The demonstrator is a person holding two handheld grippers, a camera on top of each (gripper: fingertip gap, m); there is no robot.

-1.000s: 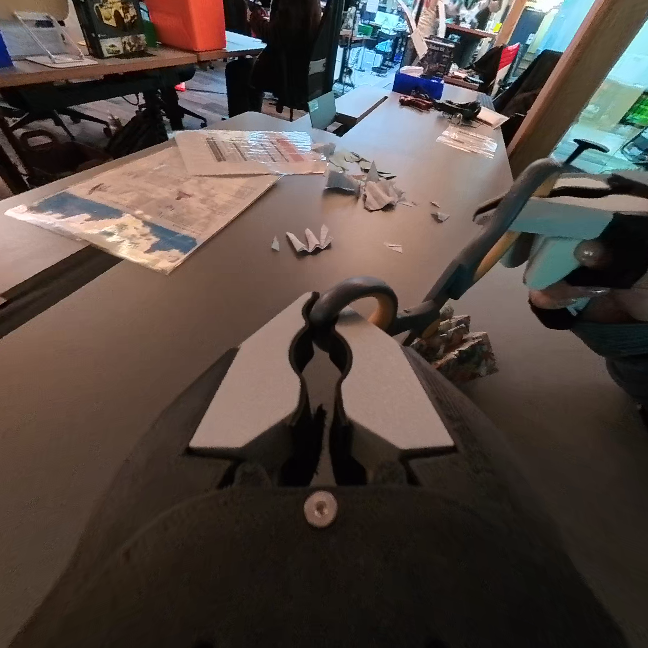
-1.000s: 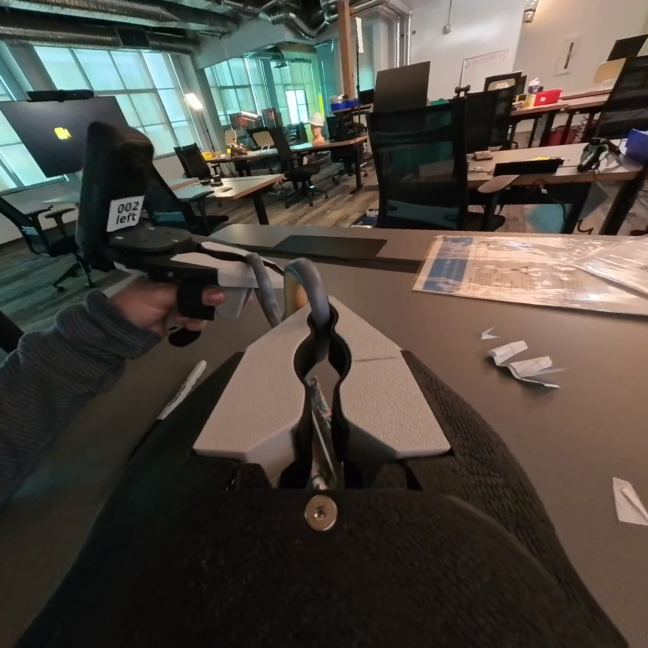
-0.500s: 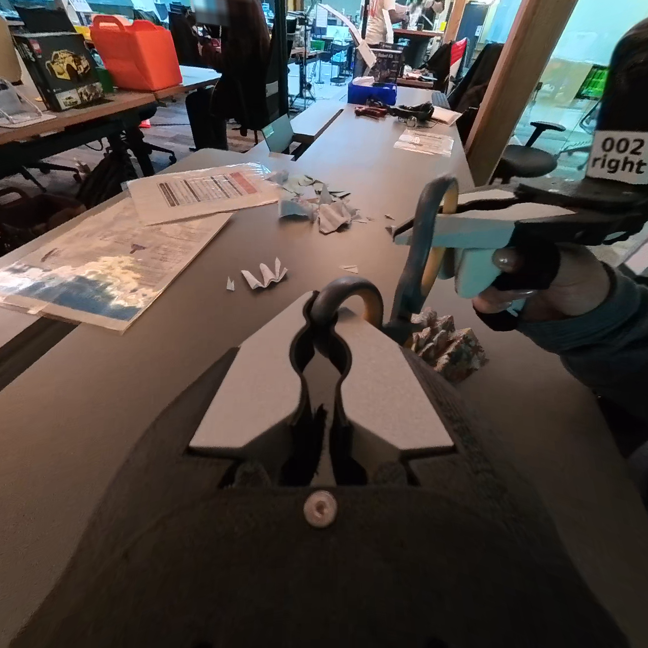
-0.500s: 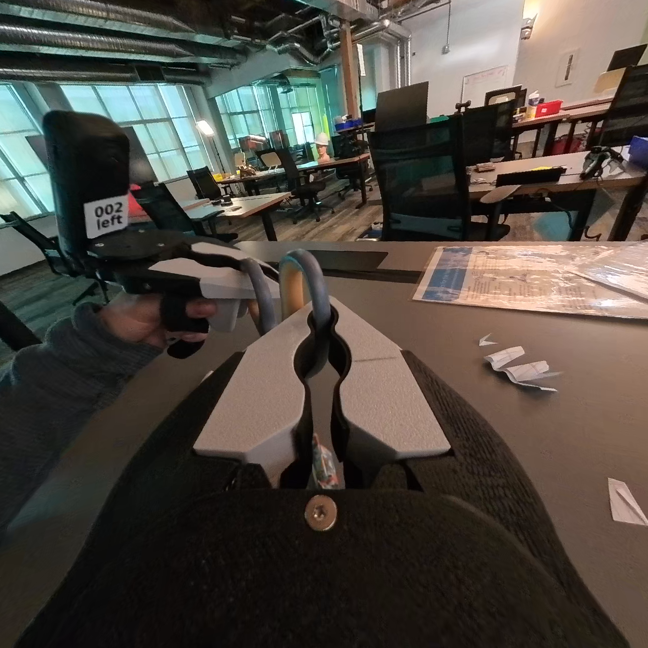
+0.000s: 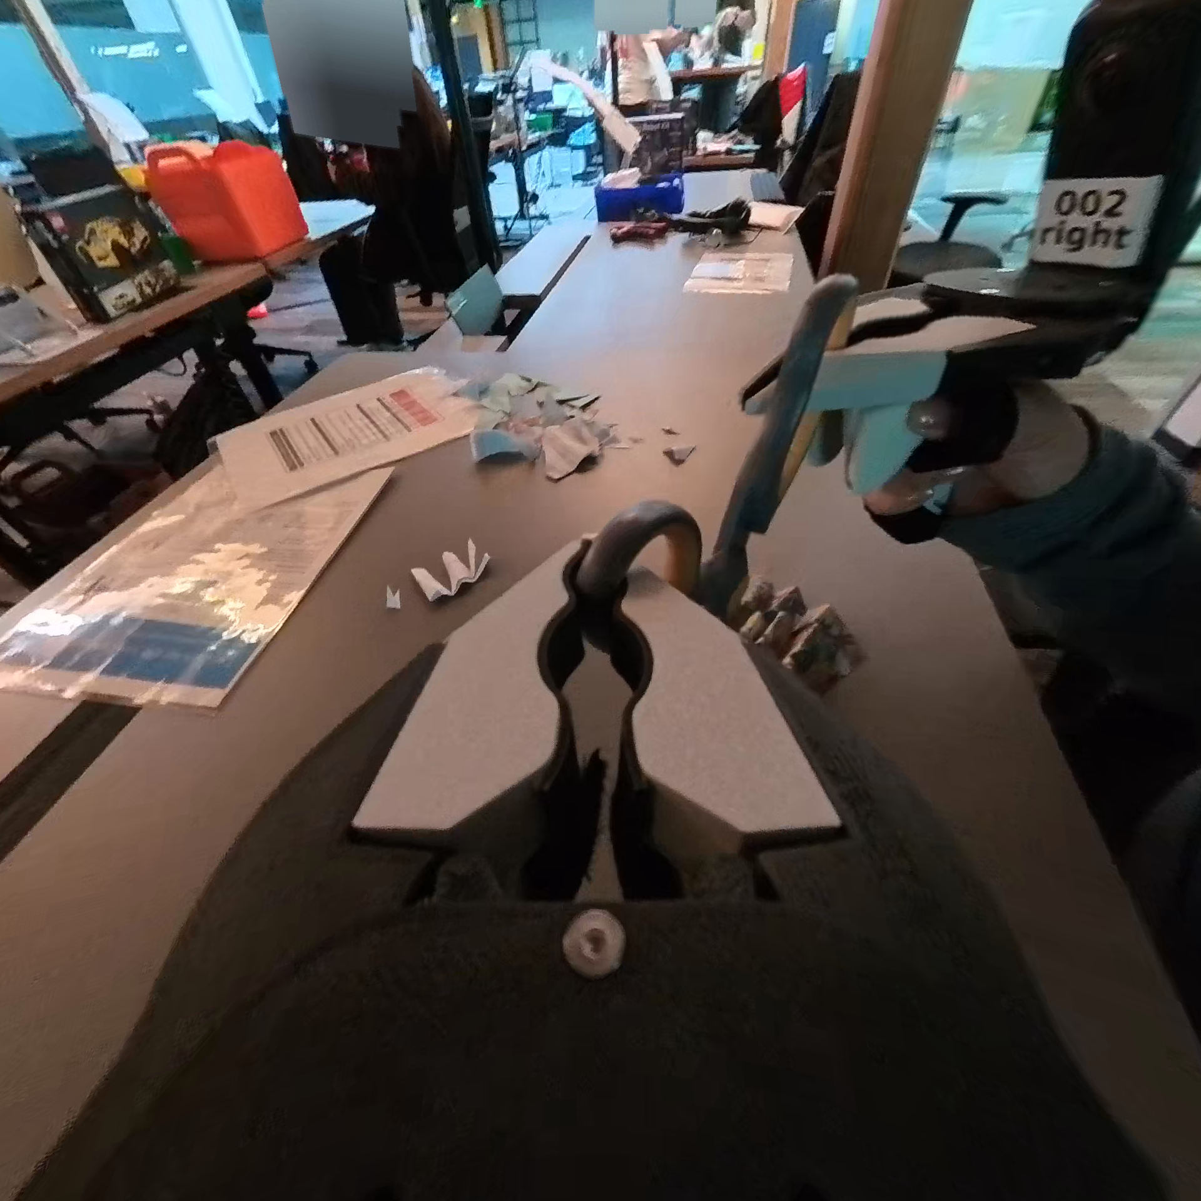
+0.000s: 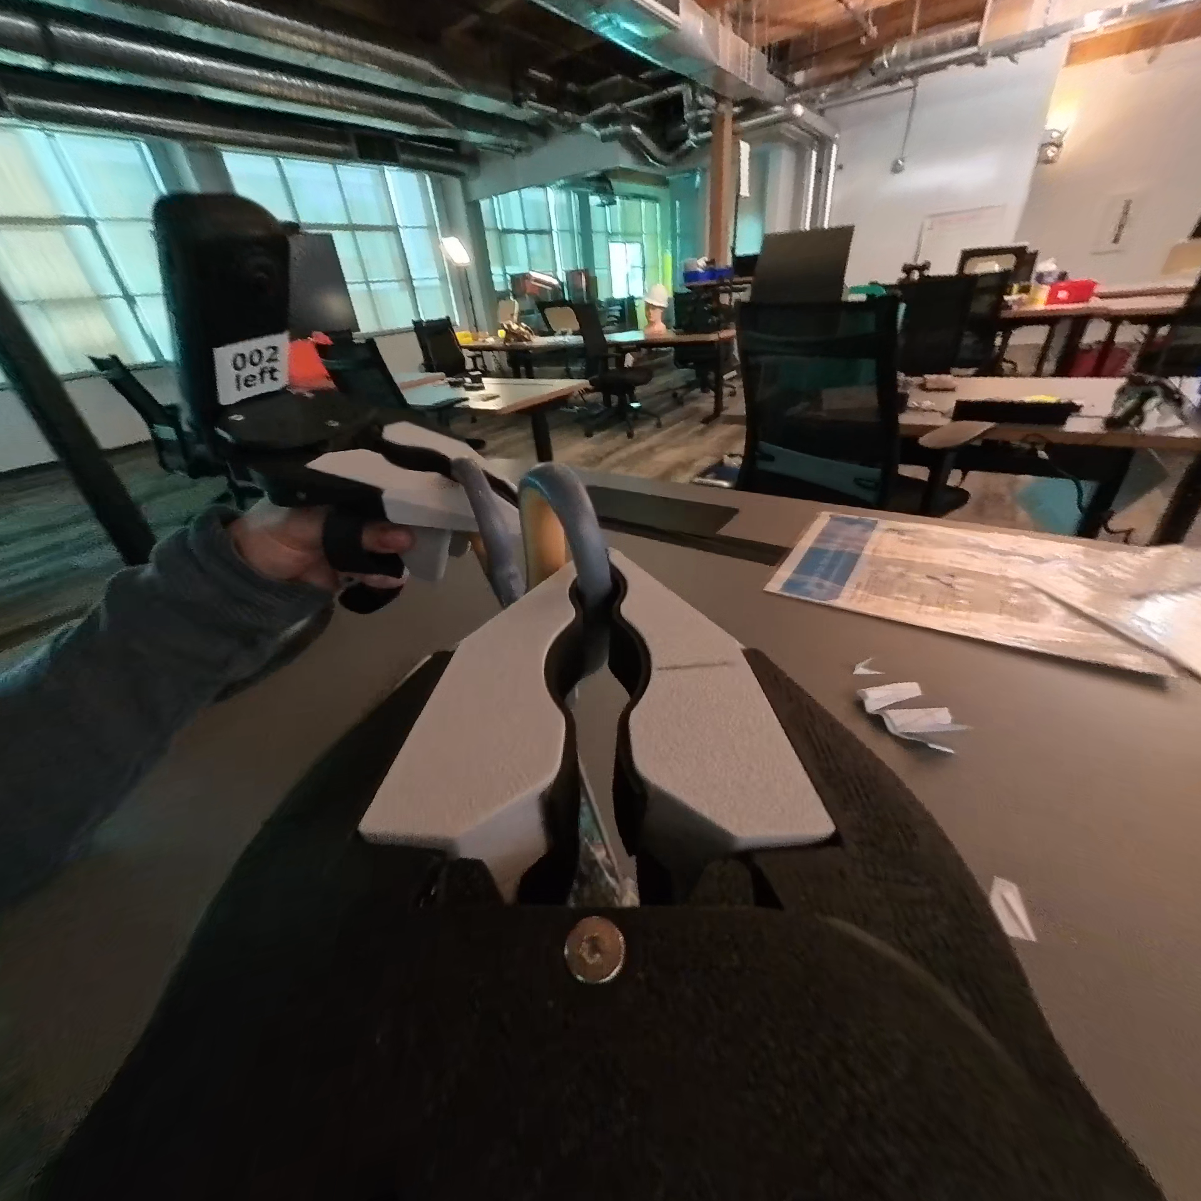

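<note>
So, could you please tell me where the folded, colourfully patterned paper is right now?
In the left wrist view the patterned folded paper sits on the dark table, just right of the left gripper, beside the scissors' blades.

White printed sticker (image 6: 251, 377) per claw handle

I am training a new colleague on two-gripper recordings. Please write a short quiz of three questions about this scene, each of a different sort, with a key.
1. True or false: each gripper, left and right, is shut on one handle loop of the scissors.
2. Multiple choice: in the left wrist view, the folded patterned paper lies
A. on the printed sheets
B. beside the lower part of the scissors
C. in the orange bin
3. Fill in: the pile of paper scraps lies on the ____.

Key: 1 true; 2 B; 3 table.
</note>
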